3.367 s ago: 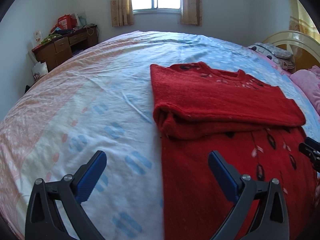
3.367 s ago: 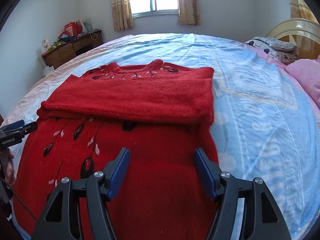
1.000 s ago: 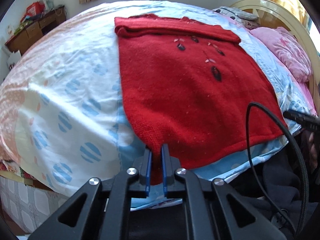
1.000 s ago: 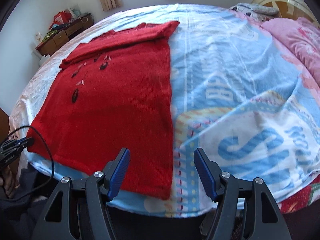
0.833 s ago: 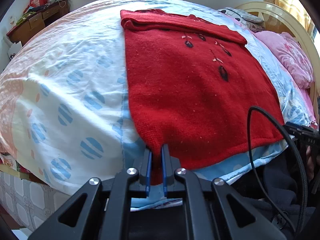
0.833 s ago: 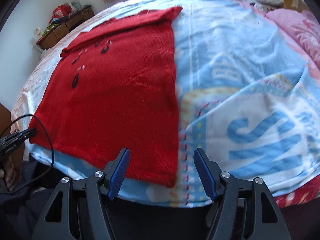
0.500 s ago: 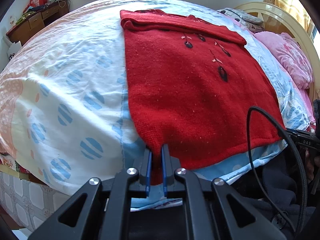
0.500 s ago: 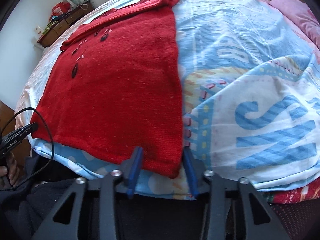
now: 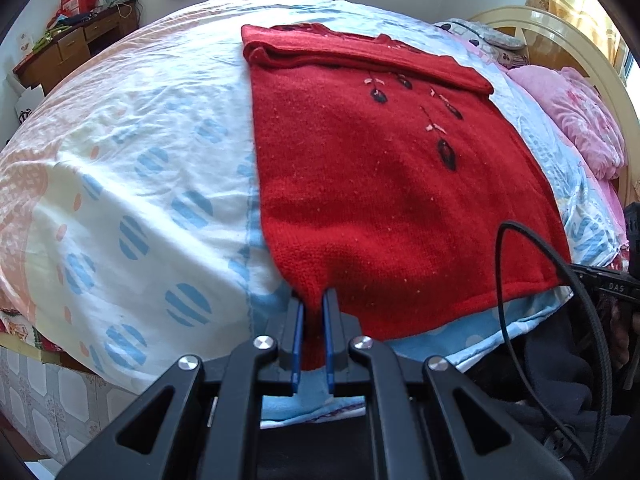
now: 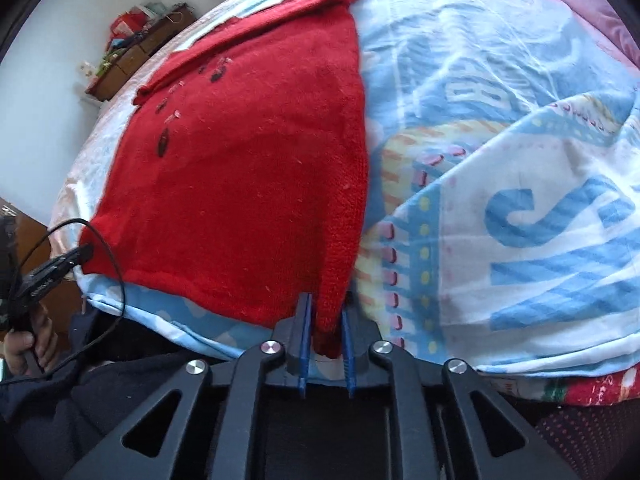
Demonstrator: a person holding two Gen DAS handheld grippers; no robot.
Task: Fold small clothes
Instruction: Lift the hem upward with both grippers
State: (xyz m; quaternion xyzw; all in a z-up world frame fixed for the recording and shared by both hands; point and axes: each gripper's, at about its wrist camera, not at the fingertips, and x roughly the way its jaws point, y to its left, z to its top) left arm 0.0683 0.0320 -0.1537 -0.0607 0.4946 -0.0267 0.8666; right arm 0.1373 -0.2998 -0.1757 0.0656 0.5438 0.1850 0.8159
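A red knitted sweater (image 9: 372,184) with dark leaf embroidery lies flat on the bed, its sleeves folded across the top. Its hem hangs at the bed's near edge. My left gripper (image 9: 313,304) is shut on the sweater's lower left hem corner. My right gripper (image 10: 326,312) is shut on the lower right hem corner of the sweater (image 10: 248,168). The left gripper and its cable also show at the left edge of the right wrist view (image 10: 60,268).
The bed (image 9: 132,168) has a white, blue and pink patterned sheet. A pink pillow (image 9: 580,124) and a cream headboard (image 9: 560,36) are at the right. A wooden desk (image 9: 68,52) with clutter stands at the far left wall. Tiled floor shows below the bed edge.
The right gripper has closed onto the sweater's lower right hem corner; a second ago it was open just short of it. The left gripper stays shut on its corner.
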